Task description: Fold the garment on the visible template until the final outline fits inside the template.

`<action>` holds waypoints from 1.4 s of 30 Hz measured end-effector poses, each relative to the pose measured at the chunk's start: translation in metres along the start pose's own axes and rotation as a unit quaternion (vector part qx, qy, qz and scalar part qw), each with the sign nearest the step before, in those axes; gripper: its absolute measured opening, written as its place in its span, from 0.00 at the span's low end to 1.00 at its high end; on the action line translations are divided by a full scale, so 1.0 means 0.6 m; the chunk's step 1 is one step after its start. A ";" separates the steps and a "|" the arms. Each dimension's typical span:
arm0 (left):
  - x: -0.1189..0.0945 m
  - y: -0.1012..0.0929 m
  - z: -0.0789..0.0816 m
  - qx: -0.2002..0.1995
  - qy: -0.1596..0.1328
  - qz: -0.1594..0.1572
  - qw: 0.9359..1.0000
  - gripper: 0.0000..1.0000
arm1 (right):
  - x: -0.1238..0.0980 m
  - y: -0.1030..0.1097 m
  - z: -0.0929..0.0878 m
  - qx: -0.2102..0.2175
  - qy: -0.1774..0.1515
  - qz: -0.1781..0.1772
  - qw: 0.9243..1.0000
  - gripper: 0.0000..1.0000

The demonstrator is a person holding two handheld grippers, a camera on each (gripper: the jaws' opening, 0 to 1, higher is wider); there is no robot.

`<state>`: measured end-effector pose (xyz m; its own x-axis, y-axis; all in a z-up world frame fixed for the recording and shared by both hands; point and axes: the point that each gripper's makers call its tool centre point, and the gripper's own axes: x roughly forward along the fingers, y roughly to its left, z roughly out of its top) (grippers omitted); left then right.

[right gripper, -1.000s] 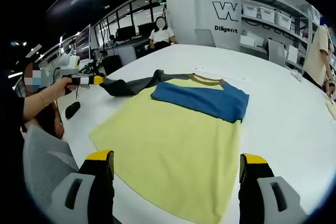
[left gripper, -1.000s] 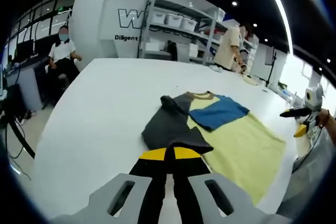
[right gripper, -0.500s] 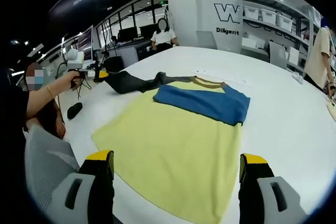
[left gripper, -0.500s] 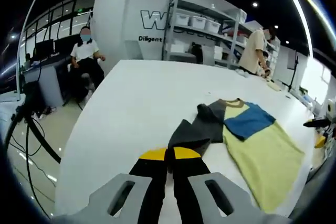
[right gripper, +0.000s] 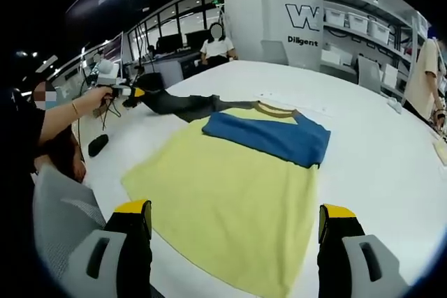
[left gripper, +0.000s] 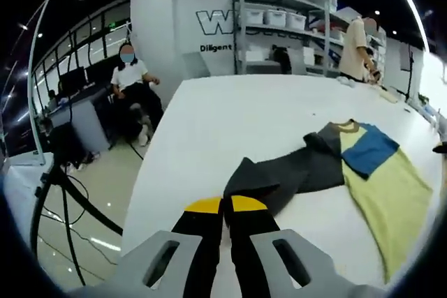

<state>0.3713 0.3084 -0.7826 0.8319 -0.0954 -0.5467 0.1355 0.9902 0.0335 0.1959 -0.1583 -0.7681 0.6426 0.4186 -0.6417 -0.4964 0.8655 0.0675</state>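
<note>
The right gripper (right gripper: 234,232) is hovering with jaws spread wide over the near hem of the shirt (right gripper: 230,183), which is lying flat on the table (right gripper: 377,151). Beyond, the left gripper (left gripper: 225,215) is pinching the grey sleeve (left gripper: 279,176), stretching it away from the shirt.

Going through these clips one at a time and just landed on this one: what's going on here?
A person is folding a shirt on a white table with two handheld grippers. The left gripper is shut on the end of the dark grey sleeve, which is stretched out sideways from the yellow body. The blue sleeve is already folded across the chest. The right gripper is open above the hem, holding nothing.
</note>
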 end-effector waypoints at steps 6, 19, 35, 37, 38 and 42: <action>0.015 0.041 -0.014 -0.001 0.013 0.025 1.000 0.00 | 0.002 -0.005 0.004 -0.002 -0.001 -0.002 1.000 0.99; 0.032 0.084 -0.092 0.014 0.070 0.041 0.997 0.00 | -0.004 -0.003 0.009 0.001 0.000 0.004 1.000 0.99; 0.032 0.101 -0.127 0.032 0.091 0.059 0.994 0.00 | -0.010 -0.007 0.008 0.006 -0.001 0.000 1.000 0.99; 0.030 0.103 -0.128 0.043 0.094 0.060 0.993 0.00 | -0.010 -0.006 0.008 0.006 -0.001 0.001 1.000 0.99; 0.031 0.102 -0.128 0.042 0.094 0.059 0.993 0.00 | -0.009 -0.006 0.008 0.006 -0.001 0.001 1.000 0.99; 0.025 0.100 -0.120 0.013 0.085 0.059 0.995 0.03 | -0.009 -0.003 0.010 0.005 -0.002 0.002 1.000 0.99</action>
<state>0.3531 0.3740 -0.8493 0.7395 0.0419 -0.6719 0.0579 0.9904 0.1254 0.1967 -0.1606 -0.7602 0.6424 0.4239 -0.6384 -0.4935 0.8662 0.0786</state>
